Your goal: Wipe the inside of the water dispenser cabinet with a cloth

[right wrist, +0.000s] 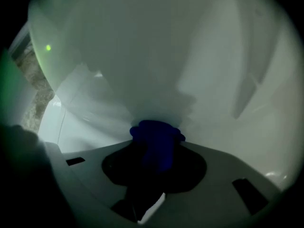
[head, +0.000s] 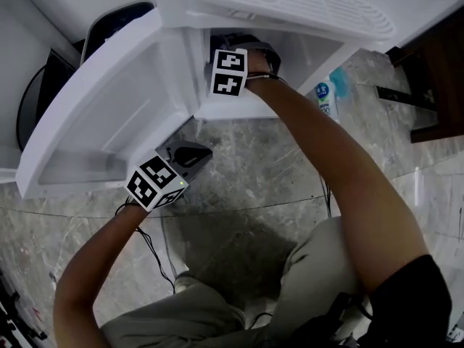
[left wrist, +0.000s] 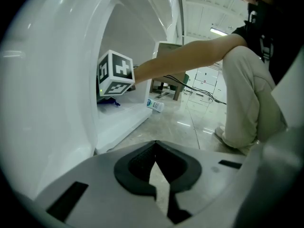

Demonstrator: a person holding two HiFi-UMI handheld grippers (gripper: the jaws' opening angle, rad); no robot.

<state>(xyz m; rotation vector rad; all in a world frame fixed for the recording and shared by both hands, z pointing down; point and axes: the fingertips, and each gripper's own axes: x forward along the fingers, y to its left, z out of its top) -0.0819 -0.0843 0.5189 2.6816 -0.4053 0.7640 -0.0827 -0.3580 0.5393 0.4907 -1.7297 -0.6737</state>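
Note:
The white water dispenser cabinet (head: 239, 107) stands open, its door (head: 109, 114) swung out to the left. My right gripper (right wrist: 154, 148) reaches inside, shut on a bunched blue cloth (right wrist: 156, 139) that lies against the white inner wall (right wrist: 156, 56). In the head view only its marker cube (head: 228, 72) and the arm show at the opening. The left gripper view shows that cube (left wrist: 115, 73) and a bit of the blue cloth (left wrist: 109, 102) on the cabinet floor. My left gripper (head: 190, 153) hovers outside by the door's lower edge, shut with nothing between its jaws (left wrist: 154, 163).
A plastic bottle with a blue label (head: 324, 100) lies on the marble floor right of the cabinet. Dark wooden furniture (head: 435, 71) stands at far right. A black cable (head: 156, 256) trails over the floor near the person's knees. The drip grille (head: 290, 2) tops the dispenser.

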